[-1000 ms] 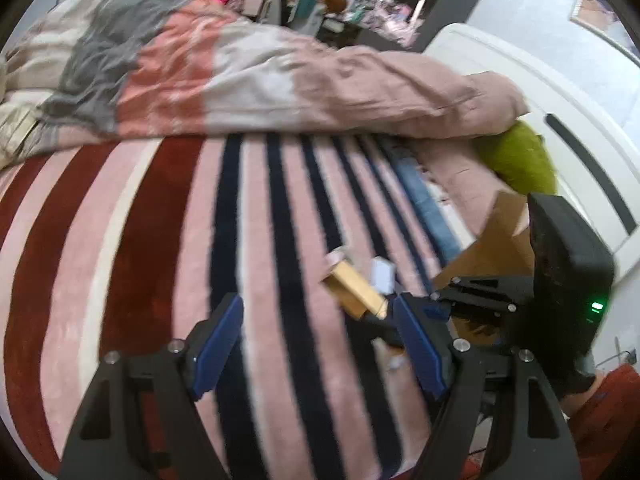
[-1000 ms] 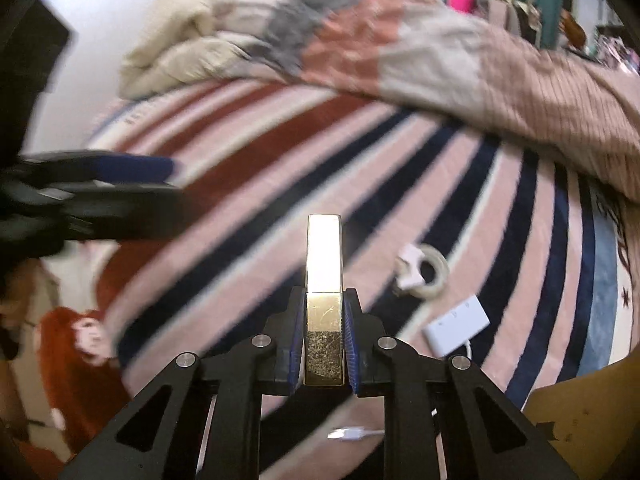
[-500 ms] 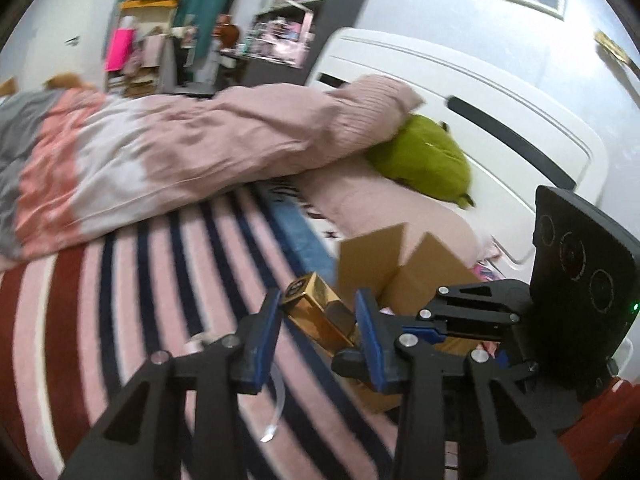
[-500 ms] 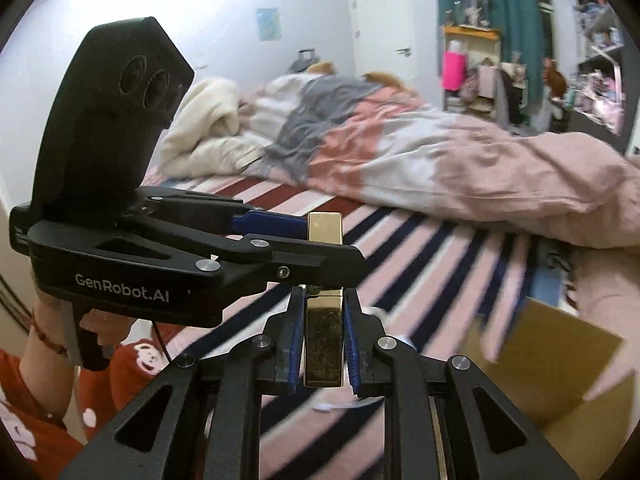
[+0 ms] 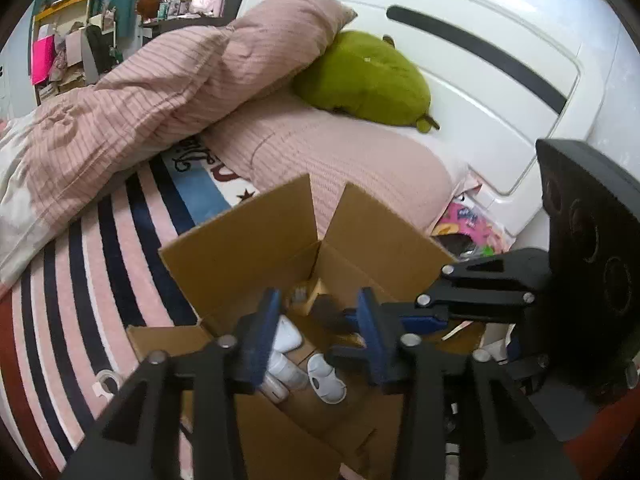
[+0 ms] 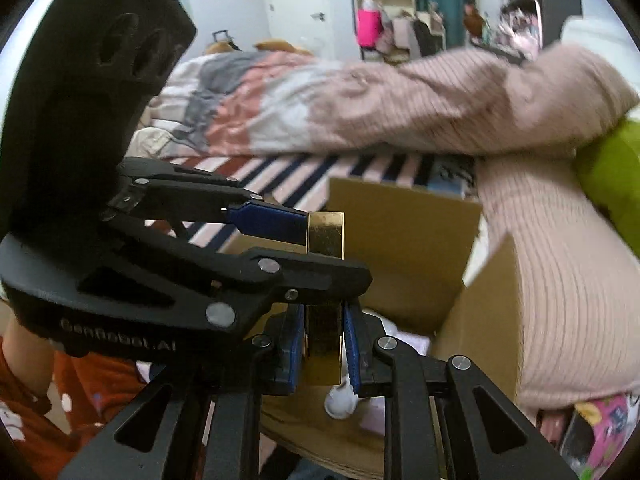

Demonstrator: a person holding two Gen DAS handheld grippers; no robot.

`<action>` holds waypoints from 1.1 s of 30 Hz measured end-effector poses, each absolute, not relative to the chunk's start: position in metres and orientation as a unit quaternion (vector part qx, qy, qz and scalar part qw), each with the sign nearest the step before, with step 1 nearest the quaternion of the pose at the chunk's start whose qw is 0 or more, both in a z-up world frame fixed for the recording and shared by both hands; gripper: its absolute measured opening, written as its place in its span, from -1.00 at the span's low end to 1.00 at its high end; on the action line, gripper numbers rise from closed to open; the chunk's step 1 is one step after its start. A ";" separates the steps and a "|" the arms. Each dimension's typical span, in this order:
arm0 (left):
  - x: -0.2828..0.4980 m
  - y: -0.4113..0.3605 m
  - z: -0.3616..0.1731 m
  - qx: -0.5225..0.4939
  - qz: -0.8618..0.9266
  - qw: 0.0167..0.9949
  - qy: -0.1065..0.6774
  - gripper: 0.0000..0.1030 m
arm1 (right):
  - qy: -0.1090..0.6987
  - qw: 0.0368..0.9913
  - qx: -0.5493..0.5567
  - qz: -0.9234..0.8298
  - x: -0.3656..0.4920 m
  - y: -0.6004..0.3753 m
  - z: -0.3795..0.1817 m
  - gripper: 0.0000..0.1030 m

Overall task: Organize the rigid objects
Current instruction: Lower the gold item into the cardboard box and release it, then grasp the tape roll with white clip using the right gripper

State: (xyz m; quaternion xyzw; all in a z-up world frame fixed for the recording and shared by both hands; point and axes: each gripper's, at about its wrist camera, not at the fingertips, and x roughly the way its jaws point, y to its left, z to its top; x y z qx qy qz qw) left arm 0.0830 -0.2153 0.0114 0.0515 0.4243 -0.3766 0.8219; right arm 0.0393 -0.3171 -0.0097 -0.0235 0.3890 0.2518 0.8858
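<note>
A cardboard box (image 5: 248,248) sits open at the lower middle of the left wrist view, flaps up, on the striped bed (image 5: 80,280); inside lie white items (image 5: 320,368), too small to name. Left of the box, the stripes run clear to the frame's left edge, save for a small white ring (image 5: 106,380). The left tongs (image 5: 316,328) hang over the box mouth, their jaws having just opened a little, nothing between the pads. To the right, the right tongs (image 6: 324,344) are pinching a gold bar (image 6: 323,344), upright, above the box interior in the right wrist view. A pink pillow (image 5: 340,160) presses close behind the box, a green plush (image 5: 364,80) upper right, against the white headboard (image 5: 500,92).
</note>
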 end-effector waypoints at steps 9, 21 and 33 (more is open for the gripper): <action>0.078 -0.183 0.031 0.058 -0.340 0.853 0.391 0.48 | 0.399 0.885 -0.045 0.238 0.044 -0.317 -0.012 0.16; 0.054 -0.035 0.036 -0.007 -0.232 0.903 0.361 0.49 | 0.355 0.889 -0.063 0.283 0.042 -0.240 0.016 0.16; 0.047 0.080 -0.040 -0.080 -0.136 0.901 0.404 0.49 | 0.428 0.834 -0.054 0.343 0.075 -0.103 -0.060 0.16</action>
